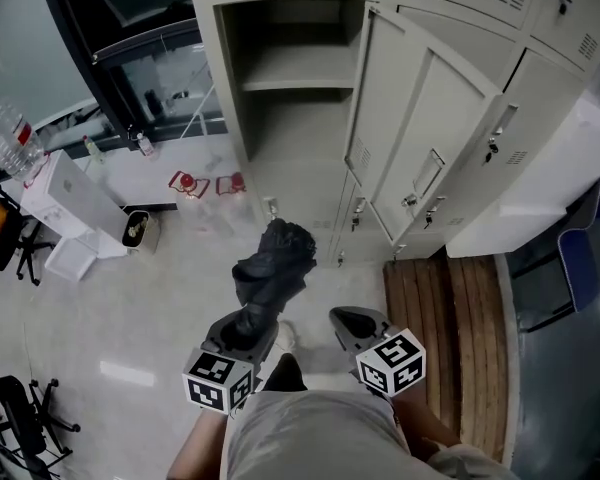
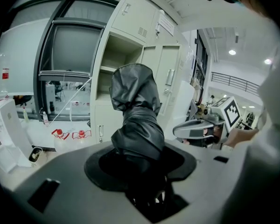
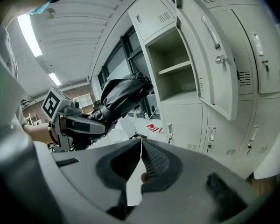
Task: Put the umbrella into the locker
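Note:
A black folded umbrella sticks forward and up out of my left gripper, whose jaws are shut on its lower end. In the left gripper view the umbrella fills the middle, rising from the left gripper. Ahead stands the beige locker with one open compartment holding a shelf, its door swung out to the right. My right gripper is beside the left one, jaws together with nothing in them. The right gripper faces the open compartment, with the umbrella to its left.
Red-capped bottles lie on the floor left of the locker, near a white box. A wooden slatted platform runs along the locker's front on the right. A black chair is at lower left and a blue one at right.

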Available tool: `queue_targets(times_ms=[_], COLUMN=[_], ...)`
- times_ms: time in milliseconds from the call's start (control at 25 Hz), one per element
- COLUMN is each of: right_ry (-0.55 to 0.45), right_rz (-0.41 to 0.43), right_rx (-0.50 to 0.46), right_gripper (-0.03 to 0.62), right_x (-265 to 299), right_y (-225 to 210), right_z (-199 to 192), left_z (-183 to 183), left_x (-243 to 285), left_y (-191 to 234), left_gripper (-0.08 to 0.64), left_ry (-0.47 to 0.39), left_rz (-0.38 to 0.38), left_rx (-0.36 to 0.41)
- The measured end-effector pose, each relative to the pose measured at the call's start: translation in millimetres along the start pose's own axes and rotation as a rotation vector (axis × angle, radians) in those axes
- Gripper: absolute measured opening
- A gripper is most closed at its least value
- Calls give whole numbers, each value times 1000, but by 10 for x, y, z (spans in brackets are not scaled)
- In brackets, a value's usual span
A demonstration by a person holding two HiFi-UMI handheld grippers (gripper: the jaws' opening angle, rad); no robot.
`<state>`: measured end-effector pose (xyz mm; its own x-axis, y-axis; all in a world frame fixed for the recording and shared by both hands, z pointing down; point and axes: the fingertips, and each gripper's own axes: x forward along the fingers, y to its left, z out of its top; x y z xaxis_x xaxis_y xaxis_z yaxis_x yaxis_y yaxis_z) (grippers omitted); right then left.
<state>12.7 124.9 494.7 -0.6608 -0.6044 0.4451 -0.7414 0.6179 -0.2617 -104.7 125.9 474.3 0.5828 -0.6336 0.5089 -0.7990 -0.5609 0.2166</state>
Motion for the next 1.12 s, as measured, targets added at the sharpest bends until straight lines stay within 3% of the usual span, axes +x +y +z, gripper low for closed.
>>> queue_targets(times_ms=[1120], right_ry=[-29], right_rz=[-90], right_rx=[19], right_gripper=[29], right_x=[1267], right_y=[-699], right_z=[1046], left_z=[919], left_x=[904], left_y=[1222], left_gripper=[205], left_ry=[45], left_rz=[-124], left_rx=[73])
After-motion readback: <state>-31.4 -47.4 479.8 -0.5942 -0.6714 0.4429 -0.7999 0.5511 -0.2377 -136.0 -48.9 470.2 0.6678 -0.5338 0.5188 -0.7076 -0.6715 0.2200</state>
